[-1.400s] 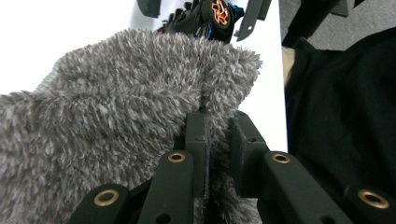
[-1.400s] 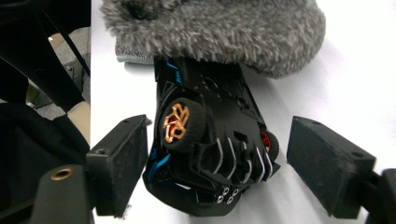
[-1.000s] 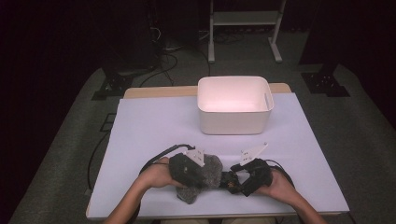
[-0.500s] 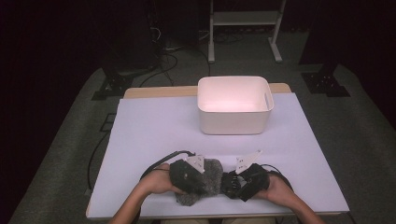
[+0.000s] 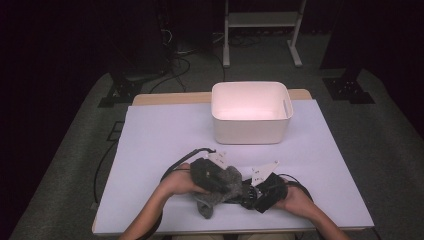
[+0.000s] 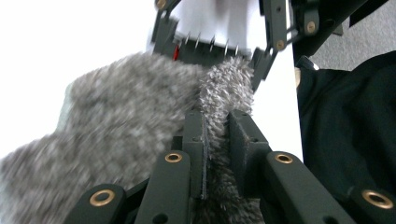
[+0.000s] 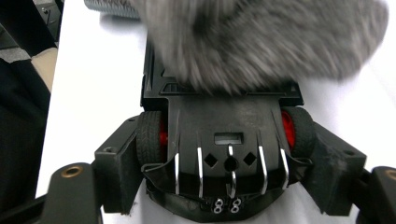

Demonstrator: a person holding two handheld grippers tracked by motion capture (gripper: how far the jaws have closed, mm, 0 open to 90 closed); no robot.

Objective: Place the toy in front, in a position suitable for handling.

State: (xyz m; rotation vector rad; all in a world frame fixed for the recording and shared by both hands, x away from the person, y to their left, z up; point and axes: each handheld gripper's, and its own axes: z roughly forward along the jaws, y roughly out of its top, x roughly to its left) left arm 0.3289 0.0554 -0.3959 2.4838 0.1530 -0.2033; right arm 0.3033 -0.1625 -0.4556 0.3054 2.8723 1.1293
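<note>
2 small changes show against the picture of 1 second ago. The left gripper [image 6: 217, 126] has carried the grey fuzzy cloth [image 5: 220, 187] a little toward the right gripper [image 5: 265, 192], and the right fingers have just been closing around the black toy car [image 7: 229, 126].

The left fingers are closed tight on a fold of the cloth, which stands up between them in the left gripper view. In the right gripper view the 2 fingers sit against the tyres on both sides of the car, so I judge that they grip it across its width. The cloth lies over the far part of the car and touches it; its blur there suggests it is moving.

Both things are at the near edge of the white surface [image 5: 165, 135], between the 2 hands, well apart from the white bin [image 5: 250, 132] farther back.

I think this means the car is now steadied, so wiping it with the cloth can go on.
</note>
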